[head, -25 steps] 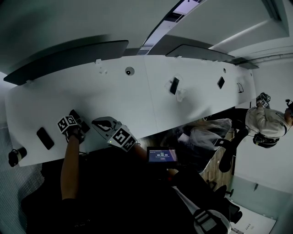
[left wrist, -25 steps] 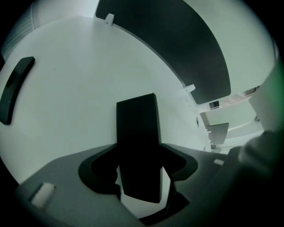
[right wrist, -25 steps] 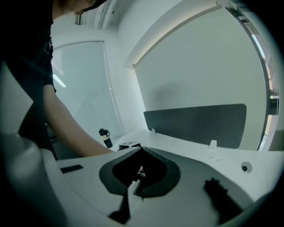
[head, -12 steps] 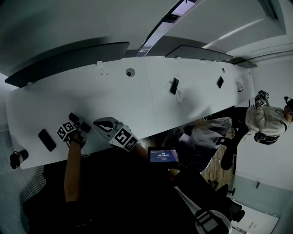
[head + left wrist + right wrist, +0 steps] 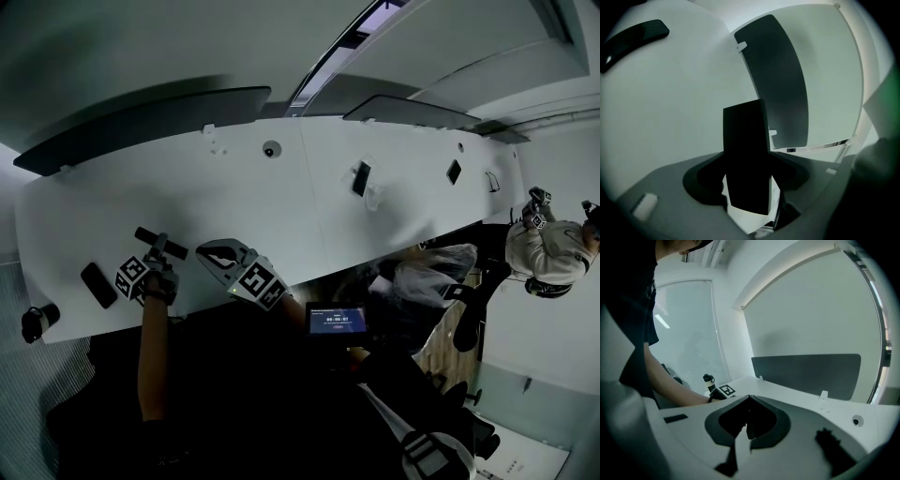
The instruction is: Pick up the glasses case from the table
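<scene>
The glasses case [image 5: 160, 243] is a long black box held crosswise above the white table [image 5: 281, 216], near its front left part. My left gripper [image 5: 156, 260] is shut on it from below. In the left gripper view the case [image 5: 744, 154] stands up between the grey jaws of that gripper [image 5: 749, 197] and hides the gap between them. My right gripper [image 5: 221, 255] rests low over the table's front edge, just right of the case, with its jaws together and nothing in them. The right gripper view shows this gripper [image 5: 749, 425] closed and the left gripper's marker cube [image 5: 725, 391] beyond it.
A flat black slab [image 5: 98, 284] lies left of the left gripper, and a bottle [image 5: 36, 322] stands at the table's left corner. Farther back are a small round thing [image 5: 272, 149] and two phones on stands [image 5: 361, 177]. Dark divider panels [image 5: 141, 122] line the far edge. A person [image 5: 548, 253] sits at the right.
The left gripper has risen and turned with the case, which left the table and now lies crosswise. The right gripper has stayed where it was.
</scene>
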A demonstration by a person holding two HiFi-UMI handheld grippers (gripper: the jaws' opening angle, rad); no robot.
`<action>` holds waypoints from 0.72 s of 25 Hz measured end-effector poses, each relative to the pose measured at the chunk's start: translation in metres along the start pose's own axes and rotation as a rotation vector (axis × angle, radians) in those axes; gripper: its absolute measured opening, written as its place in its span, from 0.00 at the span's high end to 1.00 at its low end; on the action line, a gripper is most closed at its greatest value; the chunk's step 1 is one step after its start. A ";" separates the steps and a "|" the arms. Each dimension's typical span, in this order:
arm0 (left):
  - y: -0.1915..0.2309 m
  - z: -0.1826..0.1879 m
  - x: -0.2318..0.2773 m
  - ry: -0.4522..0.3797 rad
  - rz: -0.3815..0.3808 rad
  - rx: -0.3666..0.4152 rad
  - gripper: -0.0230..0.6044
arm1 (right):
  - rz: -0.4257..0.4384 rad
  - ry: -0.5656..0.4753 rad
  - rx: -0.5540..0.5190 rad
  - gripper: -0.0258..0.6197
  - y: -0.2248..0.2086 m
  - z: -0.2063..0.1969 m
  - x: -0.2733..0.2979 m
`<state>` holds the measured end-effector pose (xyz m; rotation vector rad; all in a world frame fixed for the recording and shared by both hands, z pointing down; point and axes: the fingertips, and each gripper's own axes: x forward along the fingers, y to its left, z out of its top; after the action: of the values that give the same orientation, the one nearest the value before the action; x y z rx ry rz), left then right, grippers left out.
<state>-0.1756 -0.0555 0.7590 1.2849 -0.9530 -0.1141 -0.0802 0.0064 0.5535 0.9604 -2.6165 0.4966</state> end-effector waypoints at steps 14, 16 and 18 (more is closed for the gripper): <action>-0.163 0.007 -0.058 -0.157 -0.544 0.048 0.50 | -0.084 -0.062 -0.139 0.95 -0.011 0.016 -0.016; -0.173 0.003 -0.066 -0.165 -0.572 0.044 0.50 | -0.103 -0.080 -0.215 0.95 -0.010 0.023 -0.017; -0.175 0.001 -0.073 -0.180 -0.583 0.029 0.50 | -0.101 -0.086 -0.276 0.95 -0.005 0.028 -0.016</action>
<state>-0.1485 -0.0733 0.5728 1.5684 -0.7052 -0.6789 -0.0698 -0.0002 0.5233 1.0331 -2.6050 0.0670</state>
